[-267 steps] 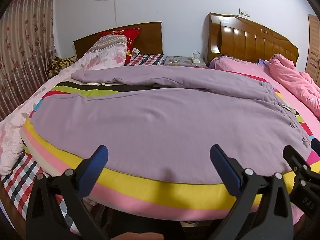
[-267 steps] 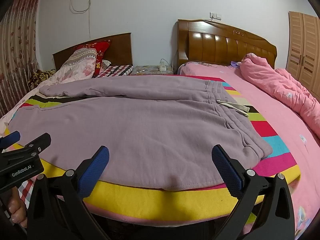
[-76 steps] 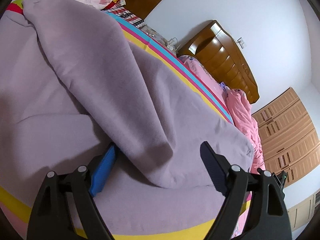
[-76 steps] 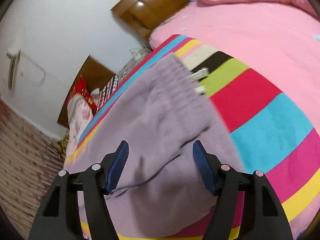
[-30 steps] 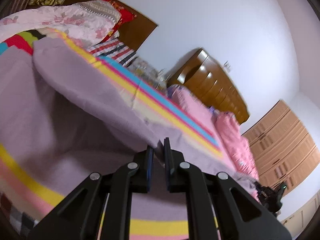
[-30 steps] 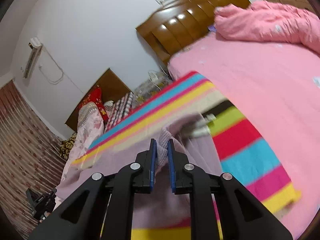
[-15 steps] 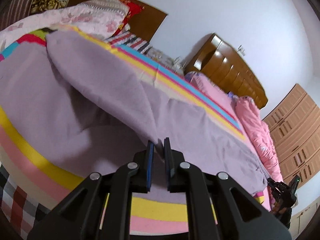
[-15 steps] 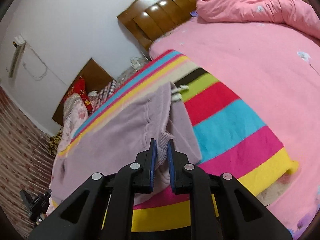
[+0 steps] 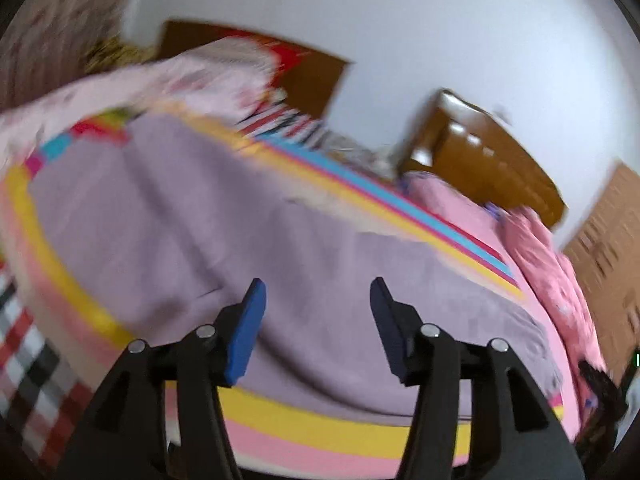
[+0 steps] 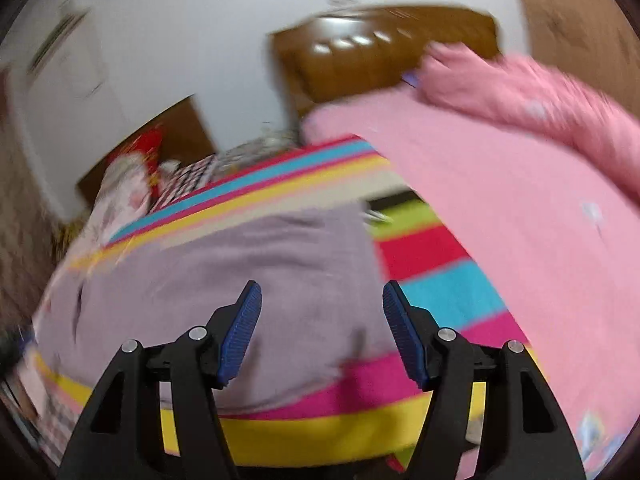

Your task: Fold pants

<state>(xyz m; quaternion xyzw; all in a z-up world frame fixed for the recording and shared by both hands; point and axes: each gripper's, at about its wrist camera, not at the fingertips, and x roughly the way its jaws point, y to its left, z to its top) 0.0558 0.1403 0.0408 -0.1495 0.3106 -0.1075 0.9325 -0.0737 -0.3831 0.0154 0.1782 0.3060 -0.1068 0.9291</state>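
Lilac pants [image 9: 304,248] lie folded along bed's [image 9: 320,424] near edge. Left gripper [image 9: 316,320], right gripper [image 10: 322,322]: jaws just sprung apart, nothing between. Next: smooth fold, align waistband, regrip evenly.

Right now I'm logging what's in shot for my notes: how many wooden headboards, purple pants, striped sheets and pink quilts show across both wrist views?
Wooden headboards: 2, a lower darker one and a taller glossy one
Purple pants: 1, lying flat
Striped sheets: 1, under the pants
Pink quilts: 1, bunched
Total: 5
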